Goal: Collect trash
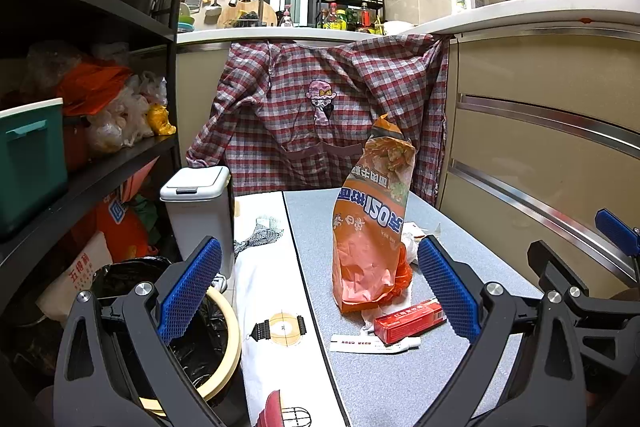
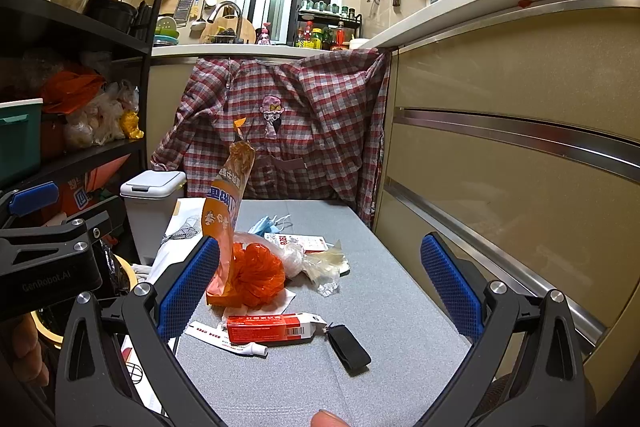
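Both the left gripper (image 1: 320,291) and right gripper (image 2: 320,291) were released, holding nothing. The upright orange bag (image 1: 370,227) near the surface's left edge looked likely to topple if nudged.

Grey table (image 2: 400,307) with orange bag (image 2: 224,227), red box (image 2: 268,329), black strap (image 2: 349,347).

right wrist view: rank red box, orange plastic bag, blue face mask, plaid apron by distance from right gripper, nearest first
From the open right gripper:
1. Red box: lying on the grey table, low left of centre.
2. Orange plastic bag: crumpled just behind the box.
3. Blue face mask: farther back on the table, behind the bag.
4. Plaid apron: hanging off the counter edge beyond the table's far end.
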